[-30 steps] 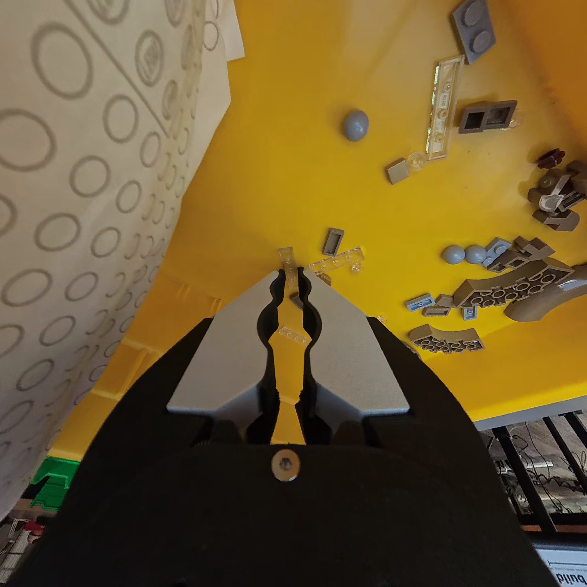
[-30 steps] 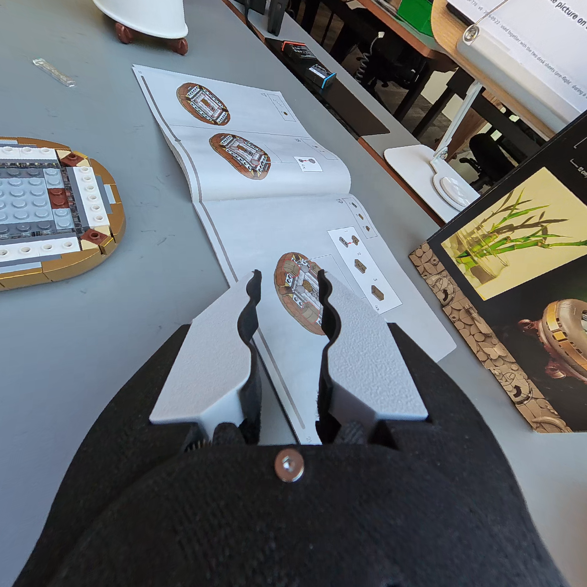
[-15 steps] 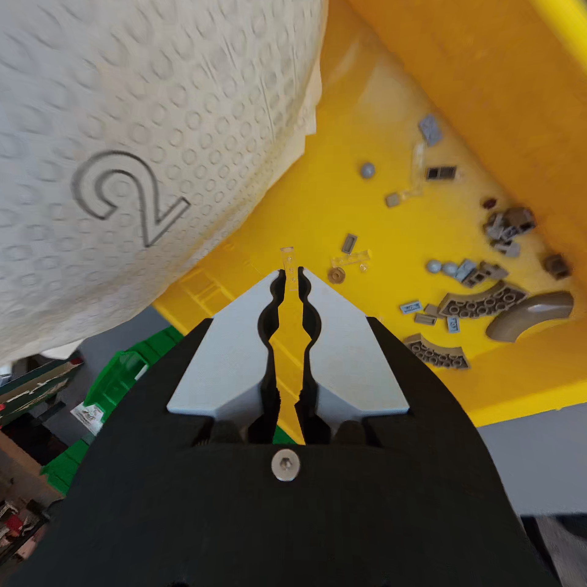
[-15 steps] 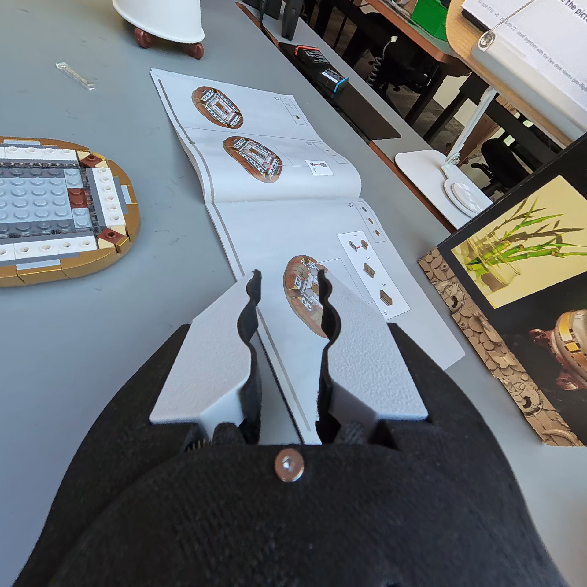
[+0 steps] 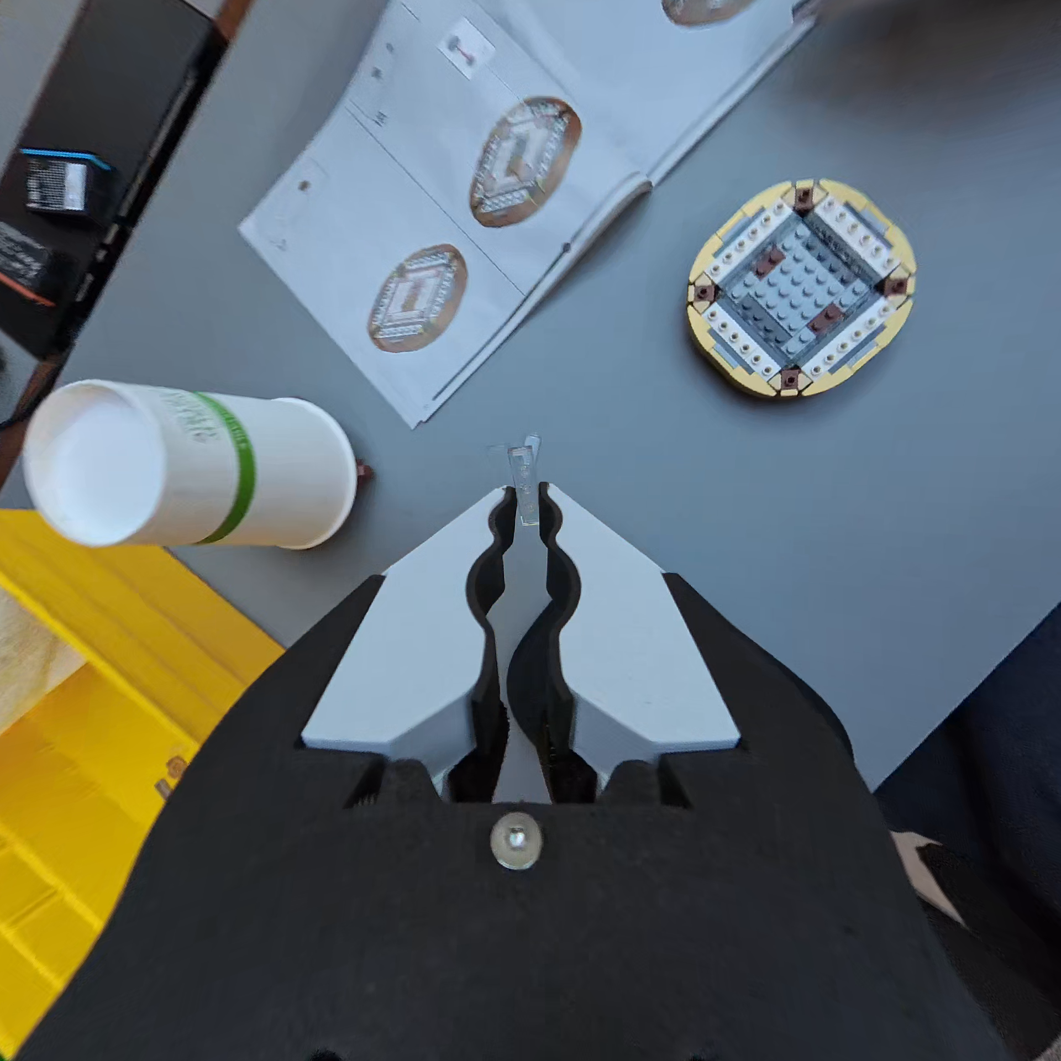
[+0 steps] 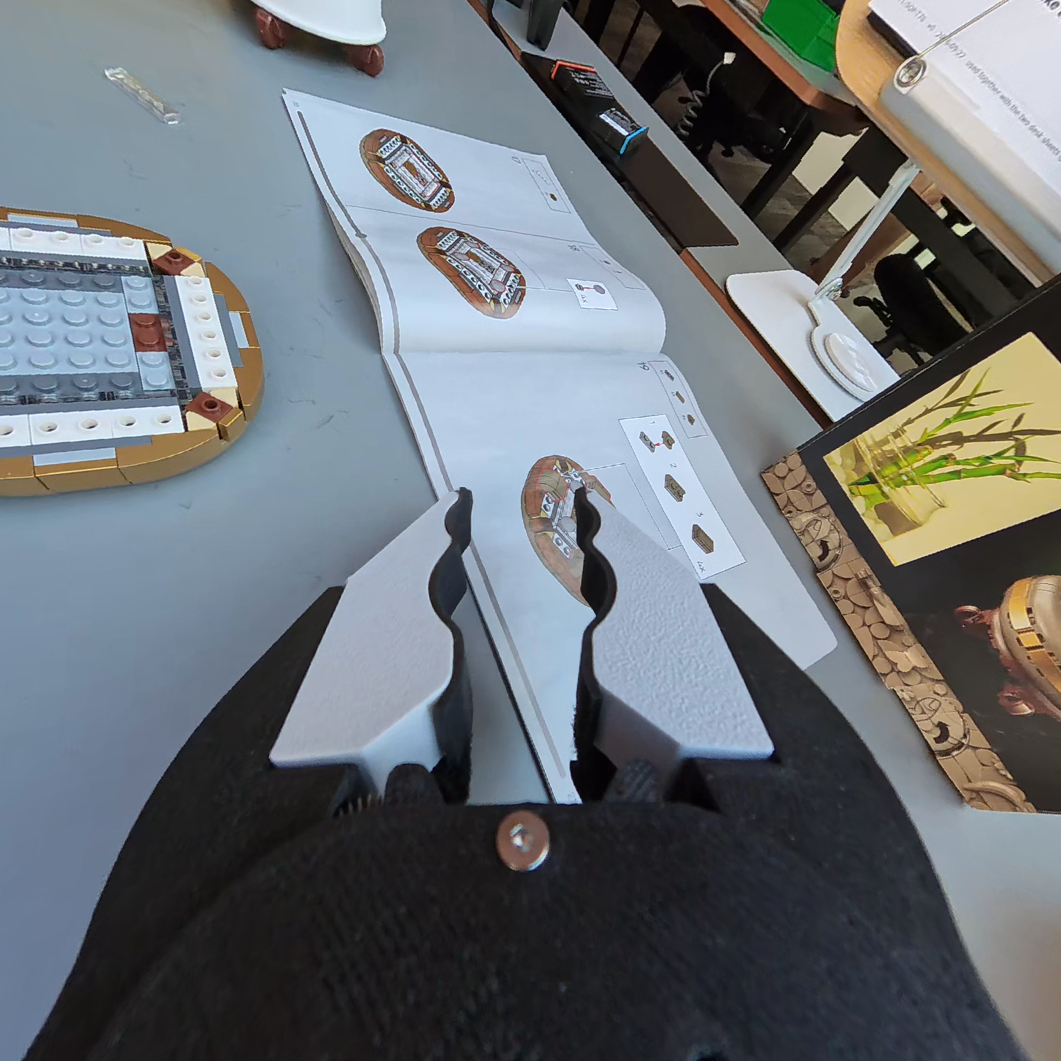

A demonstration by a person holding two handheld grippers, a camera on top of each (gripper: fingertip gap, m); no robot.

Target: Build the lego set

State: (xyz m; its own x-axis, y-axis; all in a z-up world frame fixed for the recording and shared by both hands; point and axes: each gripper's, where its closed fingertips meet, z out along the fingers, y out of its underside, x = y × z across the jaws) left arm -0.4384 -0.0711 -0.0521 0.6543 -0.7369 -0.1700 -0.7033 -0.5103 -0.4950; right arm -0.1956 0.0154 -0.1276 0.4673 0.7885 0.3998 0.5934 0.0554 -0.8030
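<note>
Overhead, left claw (image 5: 525, 488) pinching clear strip (image 5: 525, 479), table (image 5: 746, 545) below.

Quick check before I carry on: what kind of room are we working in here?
Probably an office or lab workspace, not a home. The grey table holds an open instruction booklet and the half-built lego base; behind it stand more desks, a desk lamp and an office chair.

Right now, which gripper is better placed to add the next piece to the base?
Left. The left gripper already pinches a clear plate above the table, with the base ahead. The right gripper is open and empty over the booklet.
</note>
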